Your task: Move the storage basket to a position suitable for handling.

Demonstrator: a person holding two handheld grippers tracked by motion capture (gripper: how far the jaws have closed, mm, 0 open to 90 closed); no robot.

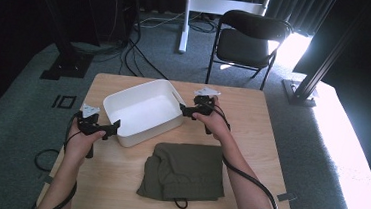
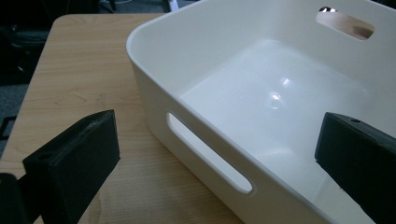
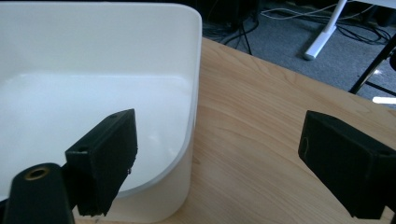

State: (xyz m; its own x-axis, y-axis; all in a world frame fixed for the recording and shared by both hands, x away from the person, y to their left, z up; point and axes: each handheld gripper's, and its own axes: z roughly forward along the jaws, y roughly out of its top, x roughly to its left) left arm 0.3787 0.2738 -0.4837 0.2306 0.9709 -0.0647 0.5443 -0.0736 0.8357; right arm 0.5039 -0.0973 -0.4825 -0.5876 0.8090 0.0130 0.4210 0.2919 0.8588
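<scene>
the white bin (image 1: 142, 112) sits empty on the far-left part of the counter (image 1: 266, 141), turned a little askew, with a folded olive garment (image 1: 183, 172) lying just near of it. the left tool (image 1: 113, 127) is at the bin's near-left end by the handle slot (image 2: 208, 158), the right tool (image 1: 188, 109) at its far-right corner; both have their jaws spread wide, each straddling the bin's wall and holding nothing. to grip well, i'd say each should settle squarely over the rim before closing, and both should lift together so the bin stays level.
</scene>
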